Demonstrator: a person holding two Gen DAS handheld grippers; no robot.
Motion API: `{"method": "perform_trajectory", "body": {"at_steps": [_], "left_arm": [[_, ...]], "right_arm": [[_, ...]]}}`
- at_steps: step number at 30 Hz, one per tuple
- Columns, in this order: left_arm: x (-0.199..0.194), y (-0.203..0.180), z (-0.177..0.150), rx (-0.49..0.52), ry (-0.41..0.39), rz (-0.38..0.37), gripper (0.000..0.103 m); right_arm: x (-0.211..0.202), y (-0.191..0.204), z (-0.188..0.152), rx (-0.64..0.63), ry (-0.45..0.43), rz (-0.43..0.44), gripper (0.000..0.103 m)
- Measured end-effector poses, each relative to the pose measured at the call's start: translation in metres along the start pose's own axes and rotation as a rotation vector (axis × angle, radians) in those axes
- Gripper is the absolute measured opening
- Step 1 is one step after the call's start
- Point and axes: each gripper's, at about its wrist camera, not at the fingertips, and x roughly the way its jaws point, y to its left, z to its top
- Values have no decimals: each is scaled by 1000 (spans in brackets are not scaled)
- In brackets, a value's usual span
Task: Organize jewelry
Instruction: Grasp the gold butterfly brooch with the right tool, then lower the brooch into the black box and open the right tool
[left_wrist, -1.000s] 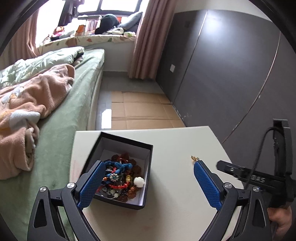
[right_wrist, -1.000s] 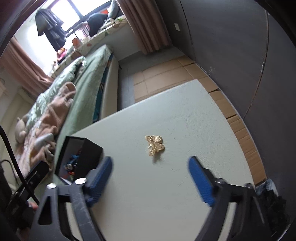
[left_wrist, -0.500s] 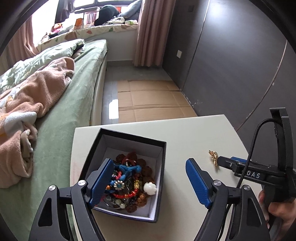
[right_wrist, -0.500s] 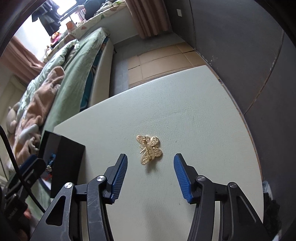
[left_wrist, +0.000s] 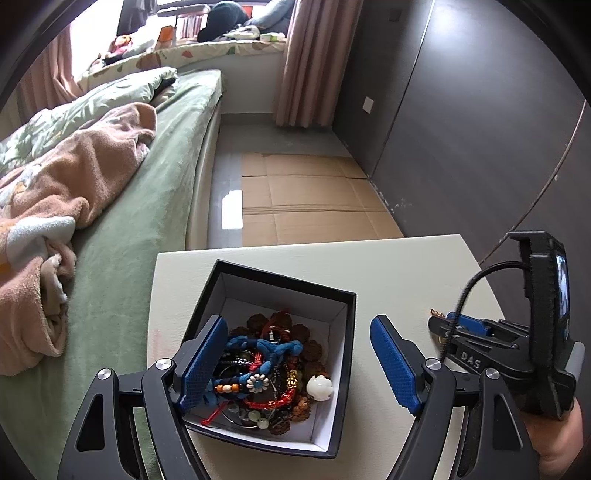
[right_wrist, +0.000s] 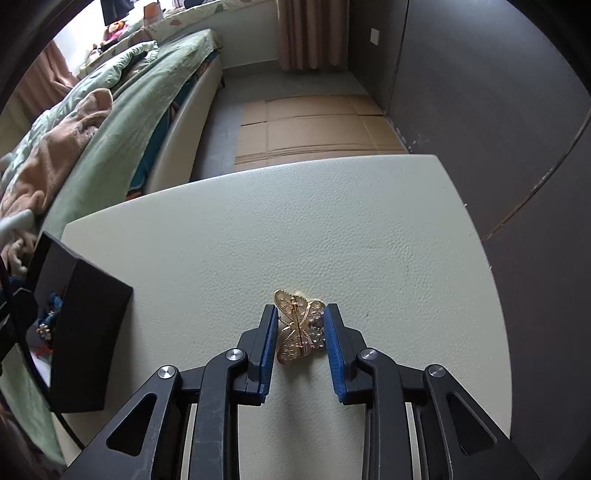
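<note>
On the far side of the room lies the large bed with a green cover (left_wrist: 147, 177) and a crumpled peach fleece blanket (left_wrist: 62, 199); flattened brown cardboard sheets (left_wrist: 314, 199) cover the floor between the bed and the dark grey wall panels (left_wrist: 480, 110); nearer the cameras stands the pale cream table with a leather-grain top (right_wrist: 295, 229). Toward the bed side of that table sits the square black box with a white lining (left_wrist: 347, 314); its lid is off and it holds a tangled heap of beaded bracelets and cords (left_wrist: 269, 369), among them a blue braided cord and a white bead. The left gripper (left_wrist: 299, 362) hangs above this box with its blue pads (left_wrist: 393, 362) set wide; one pad is over the box interior, the other over bare table just beside the box wall; nothing is between them in contact. The right gripper (right_wrist: 301, 332) is lowered to the table, well apart from the box; its jaws have just been closing and now stand narrow around the small gold filigree butterfly brooch (right_wrist: 299, 328); the brooch lies flat on the table with its pin side up; both pads sit at its wing edges, and whether they press on it cannot be told. A hand (left_wrist: 557, 439) grips the right gripper's handle at the edge of the left wrist view.
</note>
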Motion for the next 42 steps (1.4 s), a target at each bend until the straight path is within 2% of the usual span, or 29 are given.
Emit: {"method": "perform_trajectory", "body": {"at_steps": [1,2,3,9,17,20,28,31,35,38,42], "left_arm": [[-1,1,0,-3,-1,-1,81],[-1,2,-1,-6,-1,-2,81],[-2,3,-1,-11,0,-2,81],[-12,9,-5,-33,-11,-4,81],[-26,18,-11,-55,-29,6,81],[-31,26,-13,-74,-38,2,81],[-50,61,-13,-223,-91,-57,81],[-52,68,-12,-250,-95,-64,85],[-55,76,-11,-280,-102,-65,95],[-58,81,-9,-291,-108,-70,96],[-57,83,-6,-262,-95,-65,96]], "right_arm": [[-2,-1,0,5,-4,10,22],[-6,-3,0,10,-12,27,15],[-10,-4,1,19,-16,38,14],[-19,-18,-6,76,-22,106,14],[-42,-14,-12,92,-78,202,14],[-54,-5,-14,82,-114,237,14],[-86,32,-16,25,-230,350,14],[-93,45,-15,21,-263,404,14],[-95,62,-11,16,-287,465,14],[-91,76,-8,13,-287,504,14],[-83,93,-7,-6,-276,499,14]]}}
